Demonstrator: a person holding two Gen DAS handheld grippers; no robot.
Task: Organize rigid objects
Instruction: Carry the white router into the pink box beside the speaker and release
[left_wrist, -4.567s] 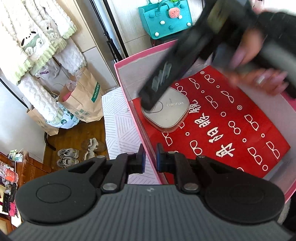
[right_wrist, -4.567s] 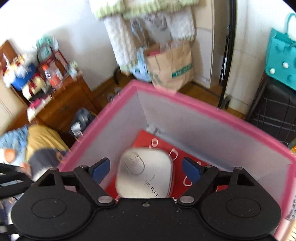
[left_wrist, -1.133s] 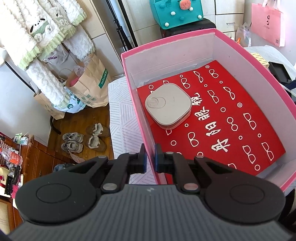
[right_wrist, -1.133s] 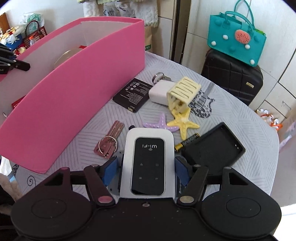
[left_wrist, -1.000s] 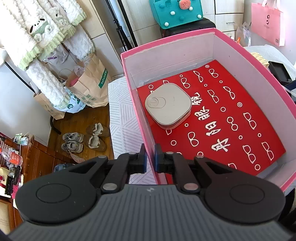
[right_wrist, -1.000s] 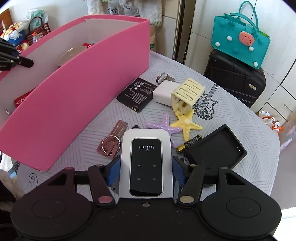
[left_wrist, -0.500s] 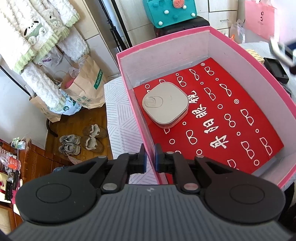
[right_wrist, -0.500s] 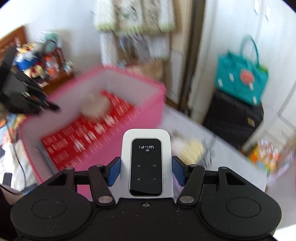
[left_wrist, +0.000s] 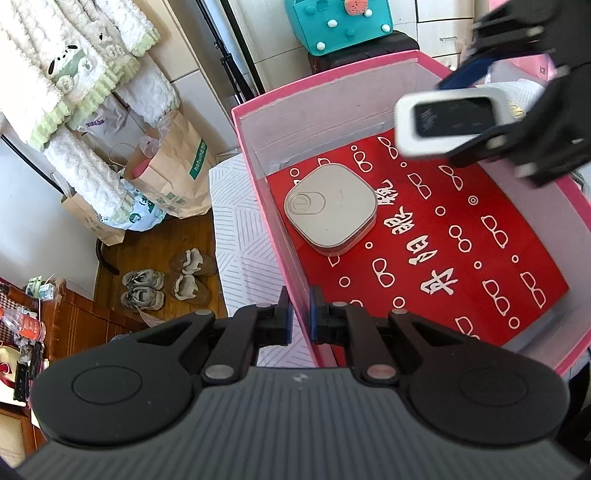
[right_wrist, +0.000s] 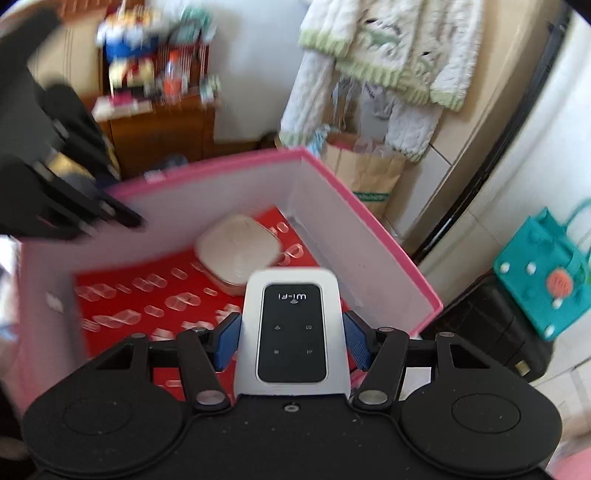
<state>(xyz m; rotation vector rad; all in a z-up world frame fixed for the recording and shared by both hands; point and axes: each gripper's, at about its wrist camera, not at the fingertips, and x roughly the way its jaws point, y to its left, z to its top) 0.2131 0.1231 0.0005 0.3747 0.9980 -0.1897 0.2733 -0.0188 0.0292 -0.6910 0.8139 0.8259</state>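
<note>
A pink box with a red patterned floor holds a beige square case near its far left corner. My left gripper is shut on the box's near left wall. My right gripper is shut on a white Wi-Fi router and holds it above the box's right rim. The router also shows in the left wrist view, over the far right of the box. The beige case shows in the right wrist view.
The box stands on a white striped tablecloth. Beyond the table are paper bags, shoes on a wooden floor, hanging fleece clothes, a teal bag on a black suitcase, and a wooden cabinet.
My right gripper has lifted the Wi-Fi router off the table and swung it left, over the pink box. My left gripper has kept its hold on the box wall.
</note>
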